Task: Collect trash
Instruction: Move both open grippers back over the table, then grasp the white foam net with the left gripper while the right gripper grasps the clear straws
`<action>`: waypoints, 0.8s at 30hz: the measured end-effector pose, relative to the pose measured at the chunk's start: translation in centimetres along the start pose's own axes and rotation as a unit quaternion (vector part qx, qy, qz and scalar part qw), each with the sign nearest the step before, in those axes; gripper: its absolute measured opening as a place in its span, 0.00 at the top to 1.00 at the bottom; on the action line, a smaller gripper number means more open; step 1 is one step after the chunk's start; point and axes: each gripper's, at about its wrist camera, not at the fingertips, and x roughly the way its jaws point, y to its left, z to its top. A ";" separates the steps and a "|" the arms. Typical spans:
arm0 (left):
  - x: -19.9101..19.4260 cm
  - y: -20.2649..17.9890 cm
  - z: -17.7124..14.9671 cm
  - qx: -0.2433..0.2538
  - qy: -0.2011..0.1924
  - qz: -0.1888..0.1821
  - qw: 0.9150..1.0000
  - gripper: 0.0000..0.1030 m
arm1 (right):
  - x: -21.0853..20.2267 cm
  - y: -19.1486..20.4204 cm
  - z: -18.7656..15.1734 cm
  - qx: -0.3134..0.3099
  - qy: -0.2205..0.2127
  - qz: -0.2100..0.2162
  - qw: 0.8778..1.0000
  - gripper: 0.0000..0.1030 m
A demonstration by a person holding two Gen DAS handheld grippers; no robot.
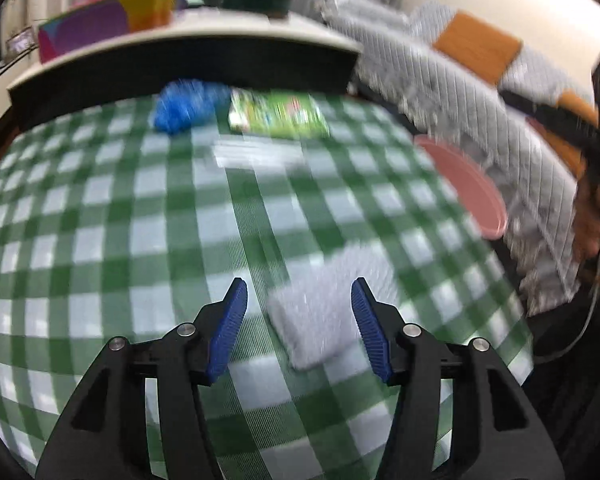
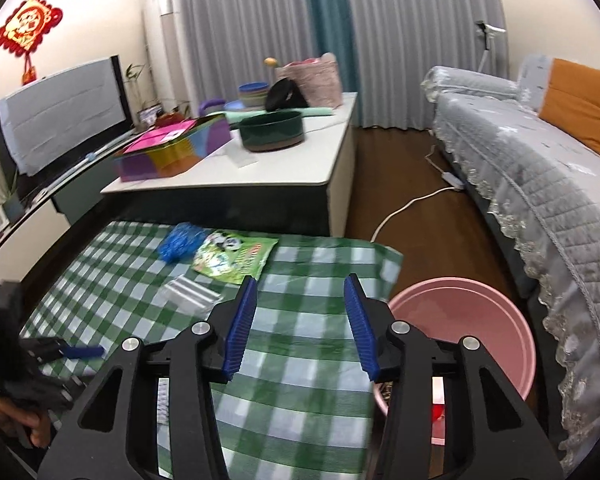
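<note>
My left gripper (image 1: 299,298) is open just above a white-grey packet (image 1: 324,308) that lies between its blue fingers on the green checked cloth (image 1: 140,216). Farther back lie a clear plastic wrapper (image 1: 256,154), a green snack bag (image 1: 276,116) and a crumpled blue bag (image 1: 186,104). My right gripper (image 2: 300,300) is open and empty above the cloth's right side. The snack bag (image 2: 234,256), blue bag (image 2: 182,242) and clear wrapper (image 2: 190,294) show beyond it. A pink basin (image 2: 472,320) stands on the floor at the table's right edge, holding some trash. The left gripper (image 2: 60,354) appears at far left.
A white coffee table (image 2: 284,176) with a colourful box (image 2: 172,152) and a dark green bowl (image 2: 271,130) stands behind the cloth. A grey sofa (image 2: 540,184) with an orange cushion runs along the right. A white cable (image 2: 412,204) crosses the wooden floor.
</note>
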 end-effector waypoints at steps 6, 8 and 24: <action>1.3 0.4 -0.4 0.003 0.013 -0.017 1.000 0.92 | 2.5 2.3 -0.2 -0.016 0.018 0.023 0.999 0.56; 0.9 0.7 0.2 0.006 0.003 -0.011 1.000 0.94 | 3.7 3.3 -0.4 -0.025 0.024 0.033 0.999 0.56; 0.2 8.6 4.3 -0.095 -0.070 0.123 0.985 0.94 | 13.8 10.2 -2.4 -0.099 0.089 0.110 0.985 0.56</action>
